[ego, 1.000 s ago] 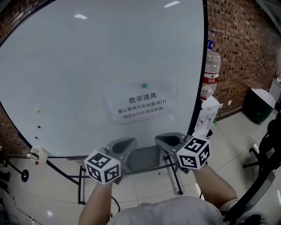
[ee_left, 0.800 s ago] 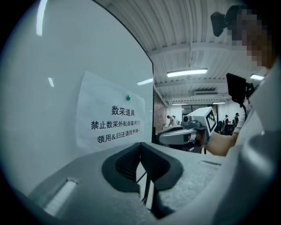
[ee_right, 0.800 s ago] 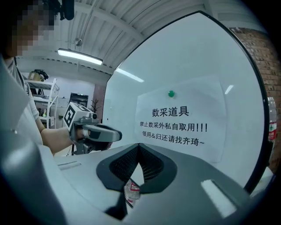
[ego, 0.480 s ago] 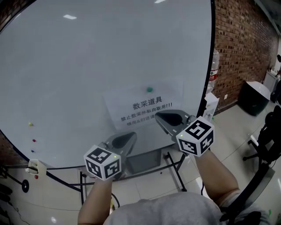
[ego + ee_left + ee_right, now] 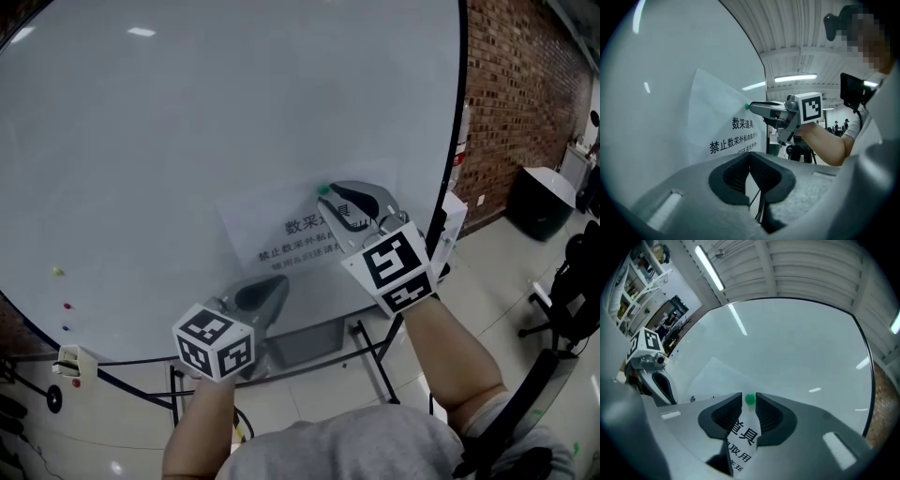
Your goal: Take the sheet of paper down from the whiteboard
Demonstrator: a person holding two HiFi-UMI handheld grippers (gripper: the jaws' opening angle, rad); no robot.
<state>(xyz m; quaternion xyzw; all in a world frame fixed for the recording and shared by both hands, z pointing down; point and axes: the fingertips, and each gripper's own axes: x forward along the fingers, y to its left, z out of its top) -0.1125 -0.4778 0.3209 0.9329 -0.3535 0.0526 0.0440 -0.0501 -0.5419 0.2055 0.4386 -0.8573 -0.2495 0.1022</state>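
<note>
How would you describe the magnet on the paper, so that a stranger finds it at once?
Start at the big whiteboard and find the sheet of paper with black characters. The green magnet sits at its top middle, alone on the paper, unlike the small dots near the board's left edge.

The head camera sits above the person and looks forward and steeply down from some way back. It takes in most of the whiteboard (image 5: 187, 141), with the brick wall (image 5: 525, 84) at 3 o'clock. The camera on the left tongs (image 5: 267, 291) looks along their closed jaws and skims the board, which fills its 9 o'clock side. The camera on the right tongs (image 5: 752, 107) faces the board squarely from close by, along opening jaws with the green magnet (image 5: 750, 399) between them. All three views share the sheet of paper (image 5: 272, 234), and each tongs camera also catches the other tongs.
</note>
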